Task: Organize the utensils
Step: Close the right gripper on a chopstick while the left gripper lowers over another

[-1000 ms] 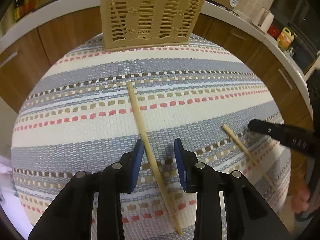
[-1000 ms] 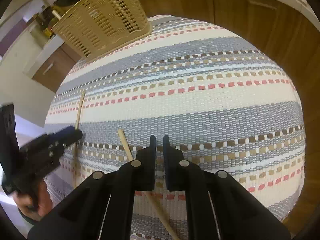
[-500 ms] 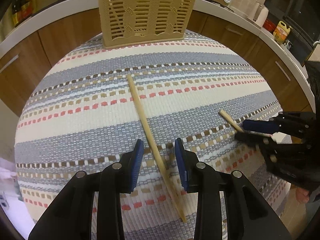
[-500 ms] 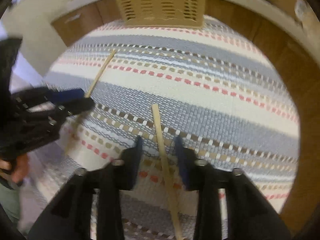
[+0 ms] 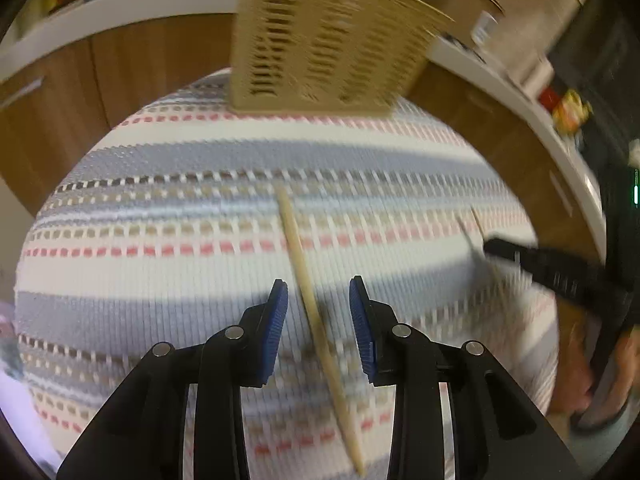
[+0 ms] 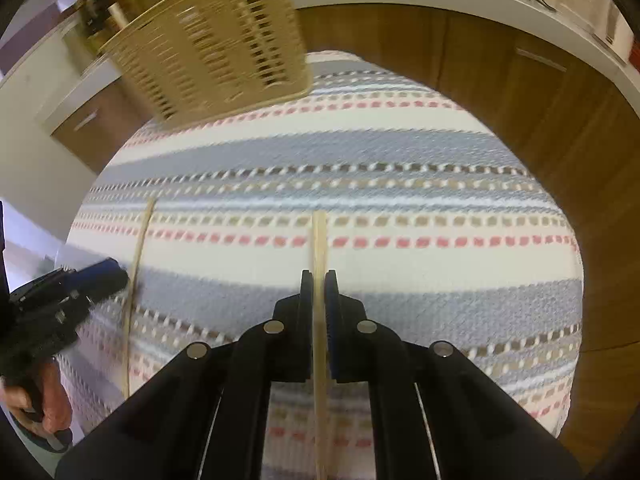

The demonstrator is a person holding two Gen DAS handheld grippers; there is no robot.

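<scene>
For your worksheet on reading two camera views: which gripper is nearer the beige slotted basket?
Neither clearly. The basket stands at the mat's far edge; the left gripper straddles one chopstick, the right gripper clamps the other, both similarly short of it.

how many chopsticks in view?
2. One pale wooden chopstick pinched in the right gripper; the other pale wooden chopstick lies on the striped woven mat between the left gripper's fingers.

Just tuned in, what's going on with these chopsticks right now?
A person is working with a gripper in each hand over a striped cloth. The right gripper is shut on one chopstick. The left gripper is open astride the other chopstick, its pads not touching it. The tan slotted basket stands at the cloth's far edge, and neither chopstick is in it yet.
</scene>
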